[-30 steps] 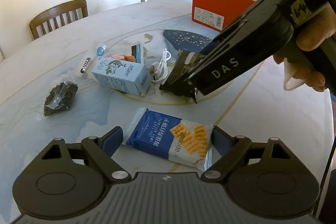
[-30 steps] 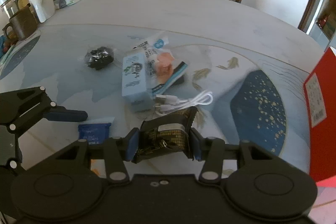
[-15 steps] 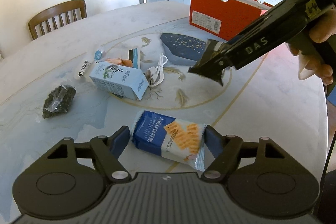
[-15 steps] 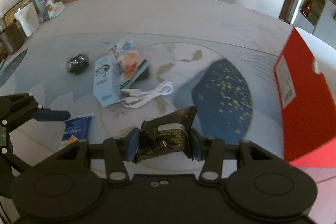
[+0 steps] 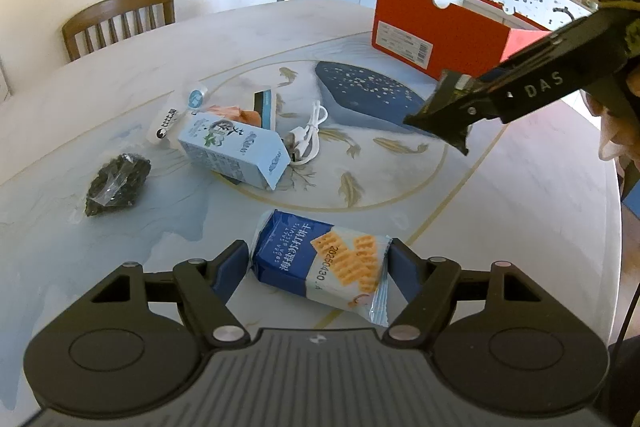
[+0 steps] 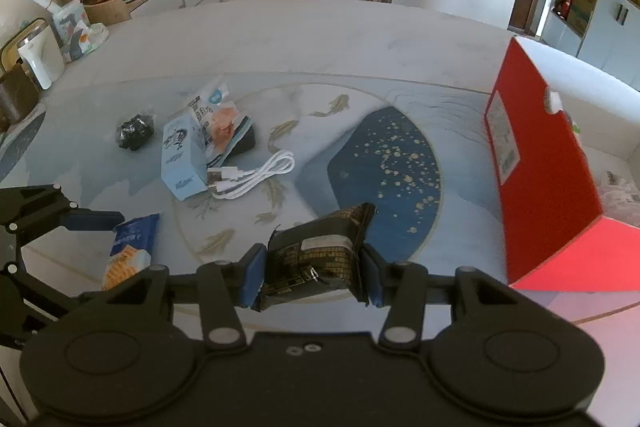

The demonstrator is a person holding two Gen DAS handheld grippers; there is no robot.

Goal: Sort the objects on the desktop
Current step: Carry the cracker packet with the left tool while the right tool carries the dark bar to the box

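From the left wrist view, the left tool (image 5: 318, 267) sits low over the near edge of the bench (image 5: 500, 227) with the blue biscuit packet (image 5: 320, 261) lying flat between its fingers. Its jaws have just been closing, and both blue pads now sit against the packet's two ends, so I judge it a grasp across the length, ready for lifting. Farther in, toward the bench's middle, the remaining clutter waits: a pale blue carton (image 5: 232, 151) on its side, a white cable (image 5: 308, 137) just beside it, and a dark crinkled bag (image 5: 118, 183) apart to the left. The red box (image 5: 436, 31) stands open at the far right edge (likely the place to sort into).

From the right wrist view, the right tool (image 6: 312, 267) is clenched on a black-and-gold packet (image 6: 320, 255), held clear above the bench and angled toward the red box (image 6: 536, 163) on the right. The carton (image 6: 180, 155) and cable (image 6: 256, 175) lie beyond it, untouched, and the biscuit packet (image 6: 132, 247) shows near the bench's left side at the left tool's fingers.
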